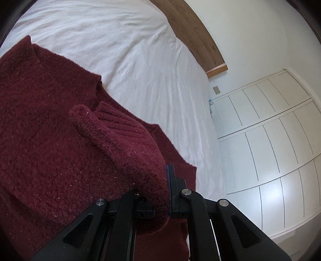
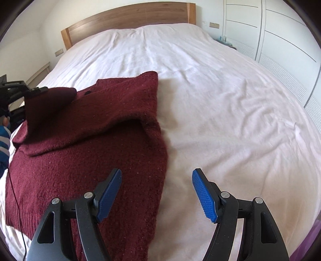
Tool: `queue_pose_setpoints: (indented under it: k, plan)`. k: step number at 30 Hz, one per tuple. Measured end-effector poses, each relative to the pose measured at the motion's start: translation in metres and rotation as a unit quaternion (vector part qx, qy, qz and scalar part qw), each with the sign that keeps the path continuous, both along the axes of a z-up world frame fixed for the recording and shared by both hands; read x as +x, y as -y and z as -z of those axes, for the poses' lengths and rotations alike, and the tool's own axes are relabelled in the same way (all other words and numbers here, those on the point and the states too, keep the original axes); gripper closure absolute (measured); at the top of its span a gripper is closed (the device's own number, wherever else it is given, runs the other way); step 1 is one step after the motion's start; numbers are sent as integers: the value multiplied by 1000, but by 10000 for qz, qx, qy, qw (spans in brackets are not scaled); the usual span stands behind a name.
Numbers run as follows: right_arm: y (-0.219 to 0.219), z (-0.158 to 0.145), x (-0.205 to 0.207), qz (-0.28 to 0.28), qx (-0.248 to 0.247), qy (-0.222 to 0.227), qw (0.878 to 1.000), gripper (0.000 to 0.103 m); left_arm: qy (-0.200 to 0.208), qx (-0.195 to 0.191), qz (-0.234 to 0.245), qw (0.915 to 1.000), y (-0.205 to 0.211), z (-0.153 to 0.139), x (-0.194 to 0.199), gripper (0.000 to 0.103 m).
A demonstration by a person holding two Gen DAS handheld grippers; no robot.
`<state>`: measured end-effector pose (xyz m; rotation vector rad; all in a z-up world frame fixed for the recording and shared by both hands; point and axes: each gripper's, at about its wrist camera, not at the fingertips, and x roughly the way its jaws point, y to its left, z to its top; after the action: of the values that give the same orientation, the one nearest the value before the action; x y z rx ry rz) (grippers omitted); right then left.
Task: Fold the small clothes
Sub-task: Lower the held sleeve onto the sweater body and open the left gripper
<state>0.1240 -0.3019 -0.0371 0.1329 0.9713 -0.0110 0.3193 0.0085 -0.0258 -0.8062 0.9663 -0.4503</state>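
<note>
The left gripper [image 1: 167, 192] is clamped on a sleeve cuff [image 1: 128, 144] of the maroon knit sweater [image 2: 90, 144], soft, thick and floppy. The right gripper [image 2: 156, 192] hangs with jaws apart over its right edge, the best hold, white bed [image 2: 220, 100] beyond.

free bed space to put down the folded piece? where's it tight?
Bare white sheet lies right of the maroon sweater, up to the wooden headboard and across to the wardrobe doors. Crowded on the left: the left hand-held gripper clamps a sleeve above the sweater. The right hand-held gripper hangs open over the sweater's right edge.
</note>
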Motion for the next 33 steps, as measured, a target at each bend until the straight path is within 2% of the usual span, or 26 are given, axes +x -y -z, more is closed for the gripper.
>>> queue_pose_setpoints:
  k: [5,11,17,21,26,30,33]
  plan:
    - [-1,4,1,-10,-20,-36,10000,29,-80,468,289,9985,32,17,3,98]
    - [5,7,1,46,-21,-58,10000,29,-279,1211,635,9902,54,38,-6,97]
    - [12,9,0,109,-34,-79,9999,29,-143,1253,697,9896,49,33,-19,84]
    - [14,10,-1,145,-13,-91,9999,29,-72,1270,839,9883,56,27,-26,84]
    - [14,9,-3,149,-22,-84,9999,29,-158,1301,1234,9837,85,40,-32,81]
    - [16,7,-4,164,-55,-82,9998,29,-386,929,1444,9844,97,54,-36,79]
    - [19,6,-5,193,-74,-79,9998,29,-194,967,1626,9817,106,45,-43,78]
